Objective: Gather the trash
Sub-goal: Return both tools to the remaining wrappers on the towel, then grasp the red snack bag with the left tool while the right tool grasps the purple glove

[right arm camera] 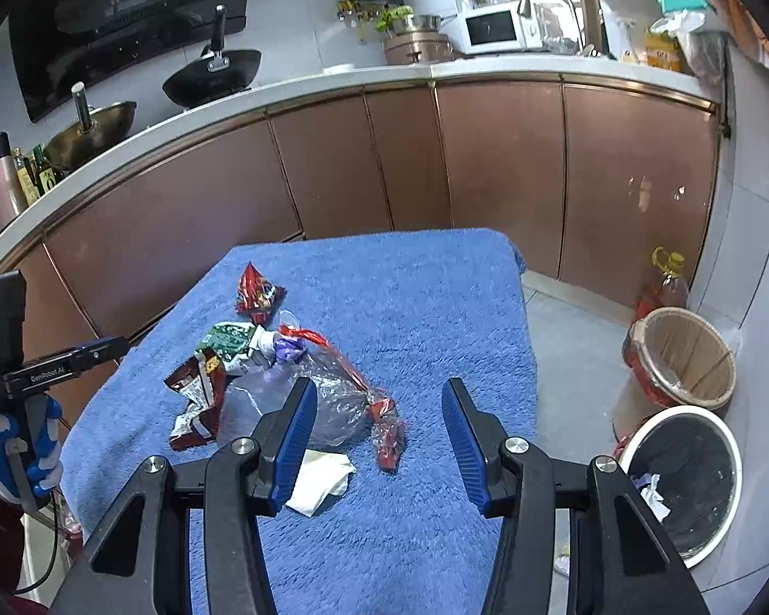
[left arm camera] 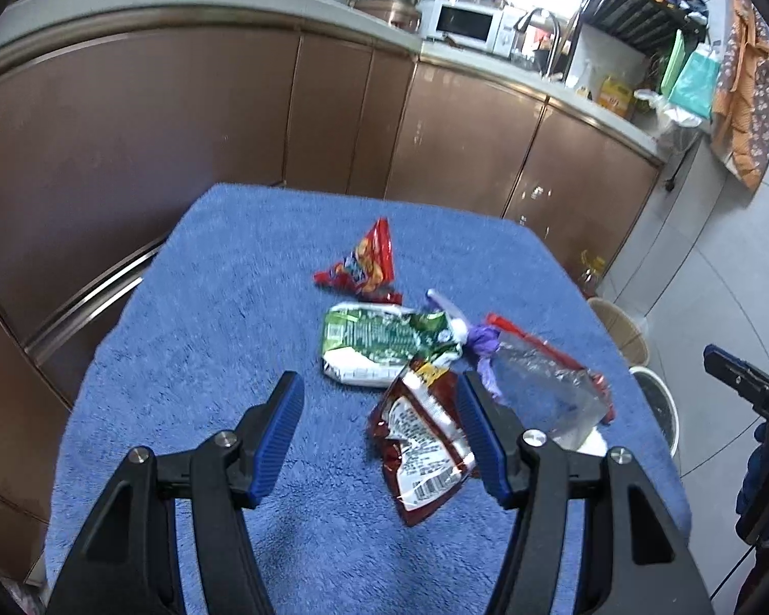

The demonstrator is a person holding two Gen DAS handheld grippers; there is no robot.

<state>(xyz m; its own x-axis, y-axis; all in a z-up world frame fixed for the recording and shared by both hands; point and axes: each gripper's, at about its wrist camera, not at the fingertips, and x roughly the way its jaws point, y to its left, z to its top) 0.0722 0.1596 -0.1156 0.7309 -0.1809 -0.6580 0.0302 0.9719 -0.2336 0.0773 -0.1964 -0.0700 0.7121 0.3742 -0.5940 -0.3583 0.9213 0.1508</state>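
Observation:
Several pieces of trash lie on a blue towel (left arm camera: 220,307): a red snack bag (left arm camera: 366,261), a green and white wrapper (left arm camera: 379,346), a dark red wrapper (left arm camera: 420,441), a purple scrap (left arm camera: 484,346), a clear plastic bag with red trim (left arm camera: 548,384) and a white tissue (right arm camera: 318,482). My left gripper (left arm camera: 379,430) is open, hovering over the towel just before the dark red wrapper. My right gripper (right arm camera: 379,441) is open above the towel, near the clear bag (right arm camera: 333,400) and the tissue. Both are empty.
A white-rimmed bin with a black liner (right arm camera: 687,482) and a wooden basket (right arm camera: 682,359) stand on the floor right of the table. An oil bottle (right arm camera: 664,282) stands behind them. Brown kitchen cabinets (right arm camera: 436,164) run close behind the table.

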